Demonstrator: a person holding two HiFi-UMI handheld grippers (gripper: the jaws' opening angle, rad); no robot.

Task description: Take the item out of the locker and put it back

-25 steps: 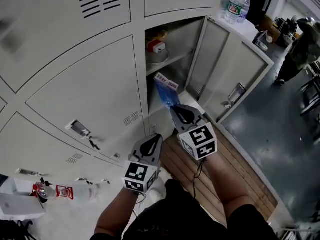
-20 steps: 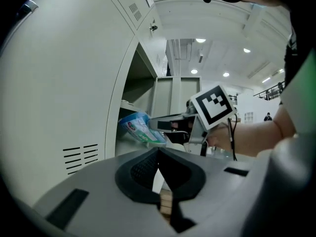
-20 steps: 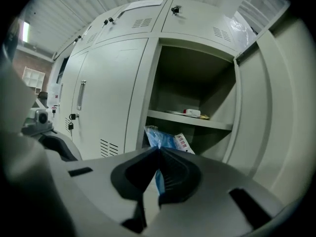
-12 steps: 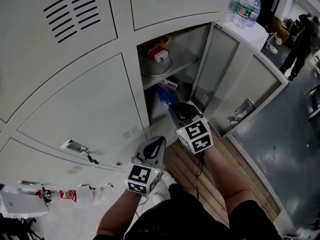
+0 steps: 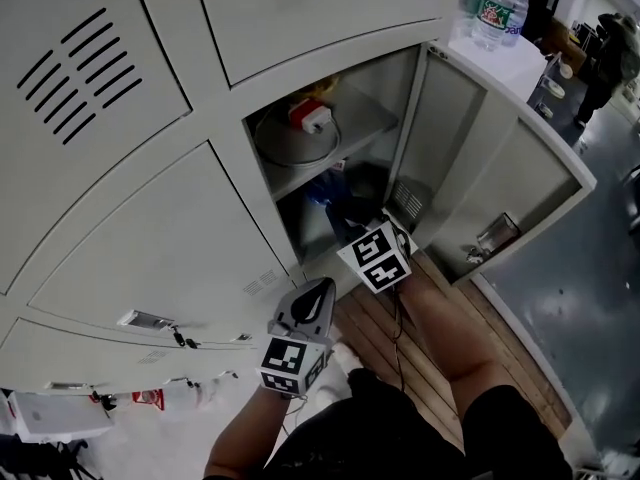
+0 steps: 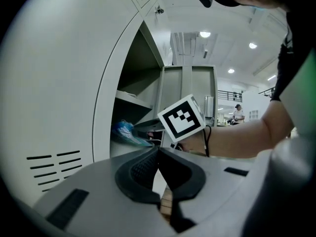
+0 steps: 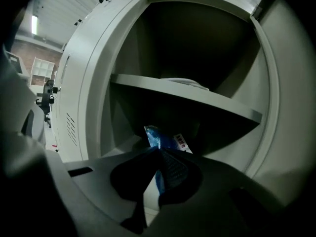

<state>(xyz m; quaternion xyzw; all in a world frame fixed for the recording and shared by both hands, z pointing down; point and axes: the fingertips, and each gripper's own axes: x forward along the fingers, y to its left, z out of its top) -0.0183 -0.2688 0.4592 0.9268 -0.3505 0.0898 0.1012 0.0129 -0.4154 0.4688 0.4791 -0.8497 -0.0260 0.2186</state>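
Note:
A blue plastic packet (image 5: 322, 190) with a white label sits at the mouth of the open locker's lower compartment, under the shelf (image 5: 340, 148). My right gripper (image 5: 338, 208) is shut on the packet's near end, and in the right gripper view the blue packet (image 7: 160, 138) sticks out past the closed tips of the right gripper (image 7: 159, 150) into the dark compartment. My left gripper (image 5: 323, 288) hangs lower left of the opening, shut and empty. In the left gripper view the left gripper (image 6: 159, 150) faces the packet (image 6: 126, 132).
On the upper shelf lie a round grey dish (image 5: 295, 138) and a small red-and-white box (image 5: 310, 118). The locker door (image 5: 510, 178) stands open to the right. Water bottles (image 5: 497, 8) stand beyond it. Wooden slats (image 5: 440, 338) cover the floor below. A person (image 5: 612, 58) stands far right.
My right gripper has carried the blue packet forward from in front of the locker into the lower compartment's mouth. The left gripper has stayed low beside it.

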